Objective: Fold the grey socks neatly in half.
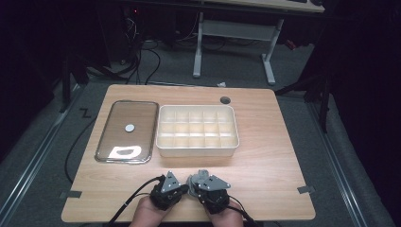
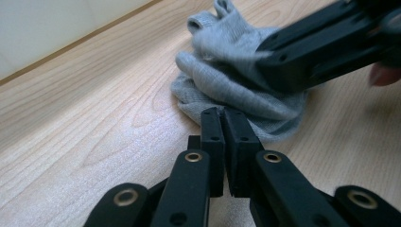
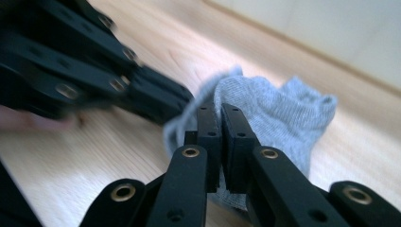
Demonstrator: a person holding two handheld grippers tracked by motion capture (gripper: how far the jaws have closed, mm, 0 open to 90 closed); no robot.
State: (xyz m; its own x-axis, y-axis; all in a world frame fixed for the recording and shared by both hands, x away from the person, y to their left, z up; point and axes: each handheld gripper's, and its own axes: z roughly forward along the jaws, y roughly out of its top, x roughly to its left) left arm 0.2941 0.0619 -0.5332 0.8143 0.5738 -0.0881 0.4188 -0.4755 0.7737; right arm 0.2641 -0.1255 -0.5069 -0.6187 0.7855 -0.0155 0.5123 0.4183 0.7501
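Note:
A crumpled grey sock [image 1: 192, 181] lies near the table's front edge, between my two grippers. My left gripper [image 1: 185, 190] comes at it from the left and my right gripper [image 1: 195, 186] from the right. In the left gripper view the jaws stand together, my left gripper [image 2: 222, 112] pinching the near edge of the sock [image 2: 227, 80]. My right gripper [image 2: 265, 56] lies across its top. In the right gripper view the jaws are together too, my right gripper [image 3: 220, 109] over a fold of the sock [image 3: 279, 113], with my left gripper [image 3: 182, 99] touching its left edge.
A white box with several compartments [image 1: 197, 151] stands just beyond the grippers. To its left lies a clear flat lid [image 1: 142, 113] with a small white disc [image 1: 129, 127] on it. A round cable hole [image 1: 225, 100] is at the table's back.

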